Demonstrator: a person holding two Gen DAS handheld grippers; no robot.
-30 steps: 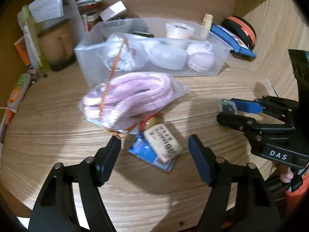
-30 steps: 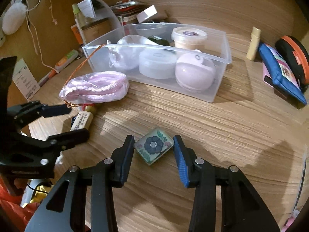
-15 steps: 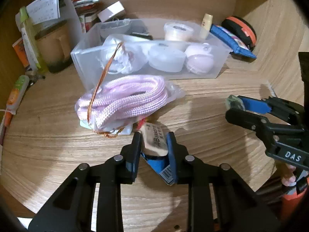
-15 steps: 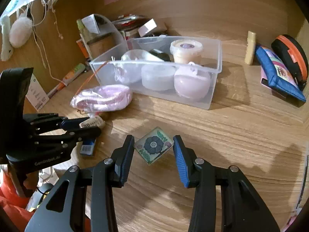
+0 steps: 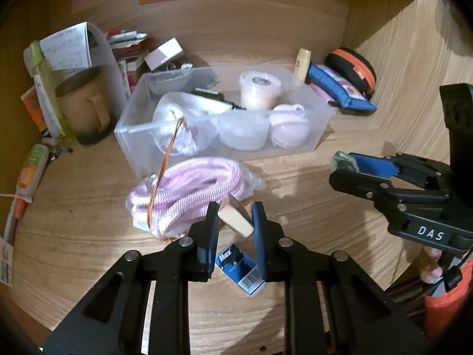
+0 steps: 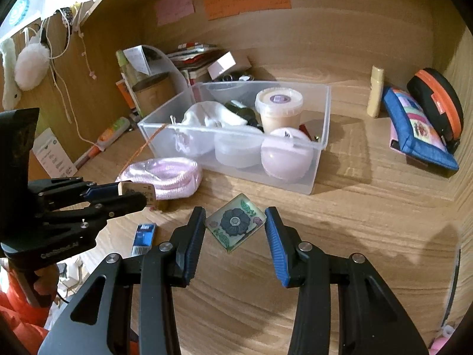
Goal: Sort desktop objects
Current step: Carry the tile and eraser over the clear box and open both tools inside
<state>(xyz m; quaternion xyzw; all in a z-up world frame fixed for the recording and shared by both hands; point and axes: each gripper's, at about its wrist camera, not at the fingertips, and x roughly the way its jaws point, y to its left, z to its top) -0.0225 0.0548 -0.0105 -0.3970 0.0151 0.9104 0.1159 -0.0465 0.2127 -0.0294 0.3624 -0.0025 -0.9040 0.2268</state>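
Note:
My left gripper is shut on a cream eraser with a printed label and holds it above the desk. Under it a small blue packet lies flat. Just beyond the eraser rests a bagged coil of pink rope. My right gripper is shut on a square glass tile with a dark flower, pinched corner to corner and off the wood. The right wrist view shows the left gripper at the left. The clear bin behind holds tubs and a pink ball.
A brown mug and papers stand at the back left. A blue pouch, an orange-and-black case and a cream tube sit at the back right. A pen lies at the left edge. Wooden walls close in the back and sides.
The left jaws closed on the eraser and lifted it off the blue packet. The right gripper rose with the flower tile still between its fingers.

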